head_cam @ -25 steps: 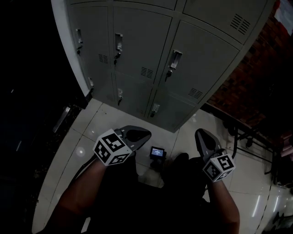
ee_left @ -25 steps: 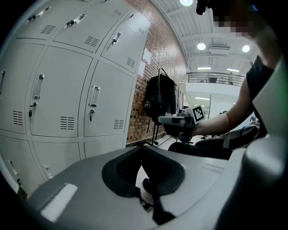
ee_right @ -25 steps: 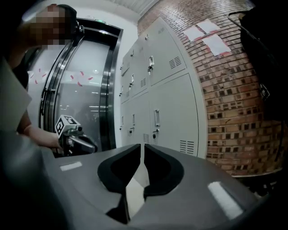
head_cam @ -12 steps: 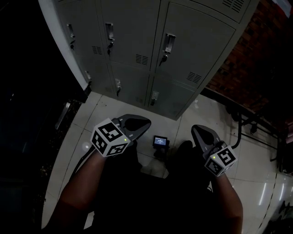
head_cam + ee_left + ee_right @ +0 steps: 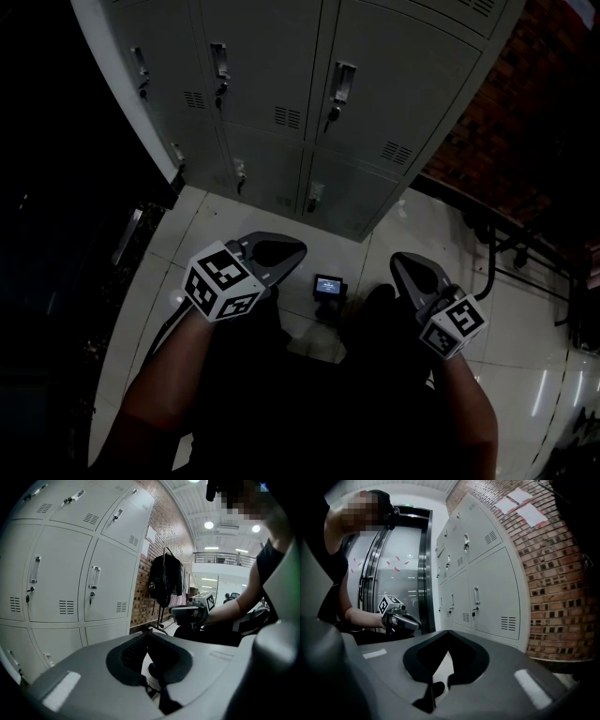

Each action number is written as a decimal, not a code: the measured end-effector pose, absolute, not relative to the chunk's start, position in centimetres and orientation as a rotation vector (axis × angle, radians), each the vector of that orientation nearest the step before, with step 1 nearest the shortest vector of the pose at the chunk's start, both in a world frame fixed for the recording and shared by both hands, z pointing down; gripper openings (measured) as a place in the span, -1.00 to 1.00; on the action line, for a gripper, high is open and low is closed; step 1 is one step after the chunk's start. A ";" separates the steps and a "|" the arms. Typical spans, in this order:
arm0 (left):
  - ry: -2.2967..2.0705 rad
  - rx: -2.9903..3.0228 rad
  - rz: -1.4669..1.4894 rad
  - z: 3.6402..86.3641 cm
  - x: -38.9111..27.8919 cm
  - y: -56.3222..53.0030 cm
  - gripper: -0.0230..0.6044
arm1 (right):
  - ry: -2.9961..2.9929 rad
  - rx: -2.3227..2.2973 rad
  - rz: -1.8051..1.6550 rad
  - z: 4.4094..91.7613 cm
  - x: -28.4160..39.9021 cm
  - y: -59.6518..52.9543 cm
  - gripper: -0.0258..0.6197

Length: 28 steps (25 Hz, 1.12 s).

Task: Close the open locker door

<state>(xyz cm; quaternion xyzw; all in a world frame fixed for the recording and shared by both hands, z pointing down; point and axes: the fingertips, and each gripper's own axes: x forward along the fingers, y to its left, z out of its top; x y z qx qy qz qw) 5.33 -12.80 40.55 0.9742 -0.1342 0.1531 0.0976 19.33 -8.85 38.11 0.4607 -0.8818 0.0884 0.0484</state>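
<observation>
The grey locker bank (image 5: pixel 309 103) stands ahead of me, and every door that shows lies flush with its frame; no door stands ajar in any view. My left gripper (image 5: pixel 286 249) hangs low above the floor tiles, jaws shut tip to tip with nothing between them. My right gripper (image 5: pixel 403 262) is level with it to the right, also shut and empty. Both are well short of the lockers. The left gripper view shows the lockers (image 5: pixel 61 588) and the right gripper (image 5: pixel 183 613); the right gripper view shows the lockers (image 5: pixel 487 597) and the left gripper (image 5: pixel 401 618).
A small device with a lit screen (image 5: pixel 327 287) lies on the floor between the grippers. A brick wall (image 5: pixel 525 122) adjoins the lockers on the right, with a dark metal rack (image 5: pixel 497 258) at its foot. A black bag (image 5: pixel 164 581) hangs by the wall.
The head view has shifted so the lockers sit higher and nearer. Both grippers have stayed low over the floor, drifting slightly toward the person.
</observation>
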 end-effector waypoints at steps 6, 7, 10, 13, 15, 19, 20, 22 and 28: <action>-0.401 2.884 0.467 40.7 5.4 -12.8 -0.89 | -2.692 1.400 0.273 38.2 19.4 -9.0 -0.92; -0.402 2.884 0.468 40.7 5.3 -12.8 -0.89 | -2.695 1.398 0.273 38.2 19.3 -9.0 -0.92; -0.404 2.883 0.471 40.8 5.3 -12.8 -0.89 | -2.718 1.387 0.274 37.9 18.9 -8.9 -0.92; -0.404 2.884 0.475 40.8 5.4 -12.8 -0.89 | -2.705 1.378 0.269 38.1 19.0 -8.8 -0.92; -0.404 2.884 0.476 40.8 5.4 -12.8 -0.89 | -2.709 1.379 0.271 38.1 19.1 -8.8 -0.92; -0.406 2.885 0.475 40.8 5.3 -12.8 -0.89 | -2.715 1.378 0.269 38.0 19.1 -8.8 -0.92; -0.406 2.885 0.476 40.8 5.3 -12.8 -0.89 | -2.714 1.375 0.270 38.0 19.0 -8.8 -0.92; -0.407 2.883 0.478 40.7 5.3 -12.8 -0.89 | -2.712 1.371 0.273 38.0 19.0 -8.7 -0.92; -0.407 2.885 0.482 40.8 5.3 -12.8 -0.89 | -2.716 1.374 0.268 38.0 19.0 -8.8 -0.92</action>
